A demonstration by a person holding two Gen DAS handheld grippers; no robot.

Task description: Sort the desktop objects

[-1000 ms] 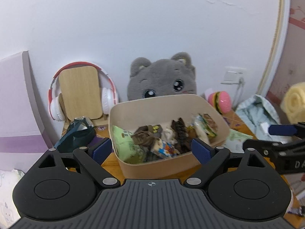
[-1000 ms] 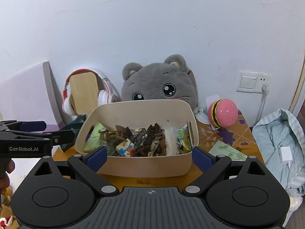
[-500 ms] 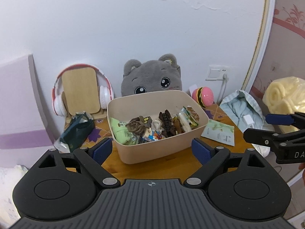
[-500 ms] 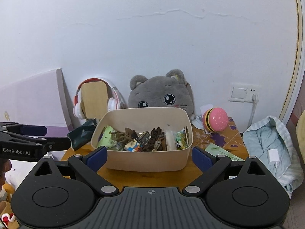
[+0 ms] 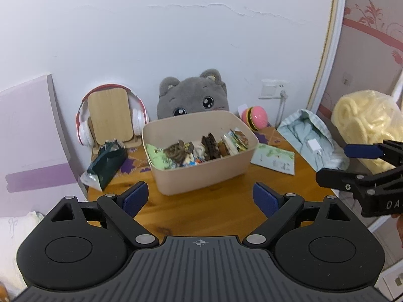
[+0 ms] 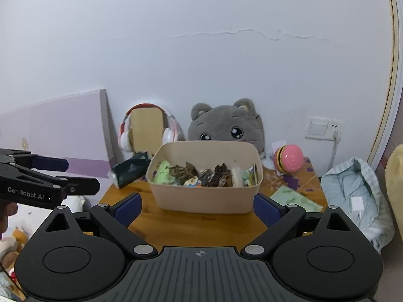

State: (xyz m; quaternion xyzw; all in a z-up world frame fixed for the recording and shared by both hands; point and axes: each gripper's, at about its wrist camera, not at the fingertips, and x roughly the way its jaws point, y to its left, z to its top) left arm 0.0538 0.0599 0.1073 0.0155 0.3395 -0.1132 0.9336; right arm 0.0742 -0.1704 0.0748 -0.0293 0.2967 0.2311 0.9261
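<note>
A beige bin [image 5: 206, 176] [image 6: 201, 200] full of snack packets stands mid-table on a small wooden table [image 5: 201, 214] [image 6: 191, 226]. A dark green packet [image 5: 107, 162] [image 6: 129, 171] lies left of the bin. A pale green leaflet [image 5: 273, 158] [image 6: 293, 198] lies to its right. My left gripper [image 5: 200, 198] is open and empty, held back from the table's near edge; it also shows in the right wrist view [image 6: 63, 173]. My right gripper [image 6: 197, 209] is open and empty, also held back; it also shows in the left wrist view [image 5: 337, 163].
Red-and-white headphones on a wooden stand [image 5: 110, 118] [image 6: 147, 129], a grey cat plush [image 5: 192, 98] [image 6: 224, 125] and a pink burger toy [image 5: 254, 117] [image 6: 289, 157] line the wall. A blue-grey cloth bag [image 5: 309, 136] [image 6: 352, 188] lies right. A purple panel [image 5: 30, 136] stands left.
Both grippers have pulled back and up from the bin; the bin and table look smaller and farther. Both stay open and empty.
</note>
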